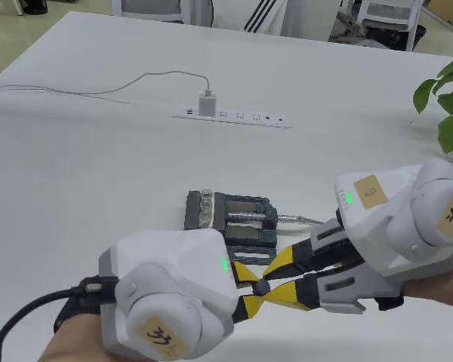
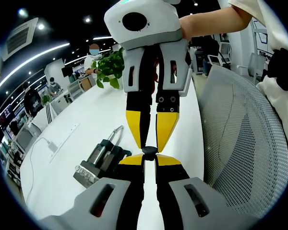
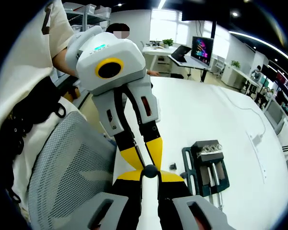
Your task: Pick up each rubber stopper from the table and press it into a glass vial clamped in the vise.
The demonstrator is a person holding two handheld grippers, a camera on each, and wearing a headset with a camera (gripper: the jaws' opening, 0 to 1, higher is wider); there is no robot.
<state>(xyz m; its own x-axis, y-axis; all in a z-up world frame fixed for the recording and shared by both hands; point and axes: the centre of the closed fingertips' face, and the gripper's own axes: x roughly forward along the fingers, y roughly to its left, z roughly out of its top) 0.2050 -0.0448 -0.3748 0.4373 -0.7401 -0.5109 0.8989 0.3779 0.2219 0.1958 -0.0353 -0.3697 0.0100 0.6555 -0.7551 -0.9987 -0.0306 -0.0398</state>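
— Closest to the lens: left gripper, jaws pinched down to a point. Same for the right gripper, tip to tip with it.
— Pinched on what?
— On one rubber stopper, small, dark and round, caught between all four tips. Held above the table, just in front of the vise. Load-bearing pair: impossible to tell.
— Looks like a regrip. Advice?
— Seat the stopper square in one pair before loosening the other. Release slowly, never both at once. Probably worth keeping the narrow end pointing out past the tips, though too small to read here.
— Then where?
— To the glass vials, clustered tight at the end of the vise opposite its screw handle, rims facing up. Come down straight over one unstoppered mouth and press along the vial's axis. No sideways shove against glass.
— Anything else waiting?
— Small dark piece on the table just beside the vise, likely another stopper. Leave for the next round.
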